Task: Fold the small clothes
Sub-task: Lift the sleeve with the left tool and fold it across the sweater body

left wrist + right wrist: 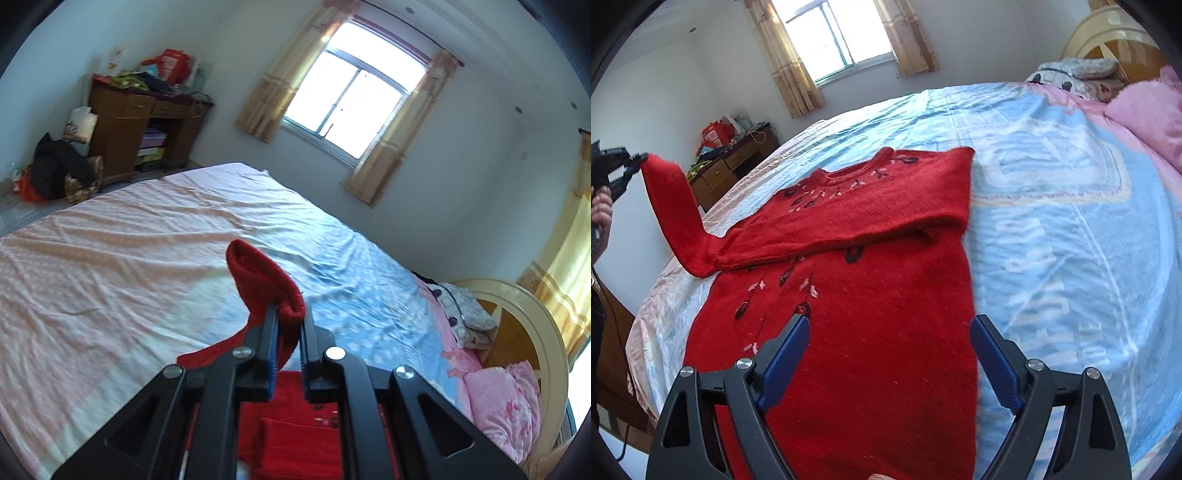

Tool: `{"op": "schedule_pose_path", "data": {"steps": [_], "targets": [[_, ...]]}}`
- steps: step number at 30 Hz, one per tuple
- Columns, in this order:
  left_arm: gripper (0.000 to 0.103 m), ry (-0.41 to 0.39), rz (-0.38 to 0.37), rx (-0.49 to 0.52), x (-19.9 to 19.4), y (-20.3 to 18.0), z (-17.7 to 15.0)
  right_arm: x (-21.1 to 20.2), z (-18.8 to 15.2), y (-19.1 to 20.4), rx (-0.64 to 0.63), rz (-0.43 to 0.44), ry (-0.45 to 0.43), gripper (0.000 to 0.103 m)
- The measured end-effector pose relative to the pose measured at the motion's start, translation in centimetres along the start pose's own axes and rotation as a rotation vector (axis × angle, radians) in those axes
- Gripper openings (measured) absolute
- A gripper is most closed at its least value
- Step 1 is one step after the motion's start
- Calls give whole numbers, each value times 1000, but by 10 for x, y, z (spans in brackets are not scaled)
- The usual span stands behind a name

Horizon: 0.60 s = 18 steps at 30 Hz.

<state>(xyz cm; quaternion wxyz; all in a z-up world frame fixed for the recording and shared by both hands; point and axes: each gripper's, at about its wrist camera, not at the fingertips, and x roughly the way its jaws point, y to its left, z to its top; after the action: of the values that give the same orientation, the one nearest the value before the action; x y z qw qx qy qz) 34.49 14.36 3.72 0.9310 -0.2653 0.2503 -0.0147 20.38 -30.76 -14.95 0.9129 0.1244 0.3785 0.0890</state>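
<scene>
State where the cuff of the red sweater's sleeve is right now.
In the right wrist view the cuff is at far left, lifted off the bed, pinched in the left gripper.

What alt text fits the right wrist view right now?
A red sweater lies on the bed, one sleeve folded across its chest; the open right gripper hovers over it. The left gripper lifts the other sleeve's cuff.

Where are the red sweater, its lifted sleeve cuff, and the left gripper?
red sweater (871, 350): right wrist view, on the body panel lying on the bed.
sleeve cuff (290, 308): left wrist view, on the ribbed end pinched by the jaws.
left gripper (290, 325): left wrist view, midway between its fingertips, shut on the cuff.
</scene>
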Motion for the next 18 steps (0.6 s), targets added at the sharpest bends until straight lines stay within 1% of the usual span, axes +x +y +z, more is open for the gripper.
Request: {"op": "schedule_pose_path", "data": {"steps": [5, 11, 18], "targets": [[10, 7, -33, 30, 9, -40, -5, 3, -8, -14, 47, 2, 10, 89], [10, 14, -65, 56, 18, -85, -17, -2, -8, -16, 53, 2, -15, 89], [10, 40, -108, 55, 33, -125, -39, -1, -12, -15, 43, 14, -8, 89]]}}
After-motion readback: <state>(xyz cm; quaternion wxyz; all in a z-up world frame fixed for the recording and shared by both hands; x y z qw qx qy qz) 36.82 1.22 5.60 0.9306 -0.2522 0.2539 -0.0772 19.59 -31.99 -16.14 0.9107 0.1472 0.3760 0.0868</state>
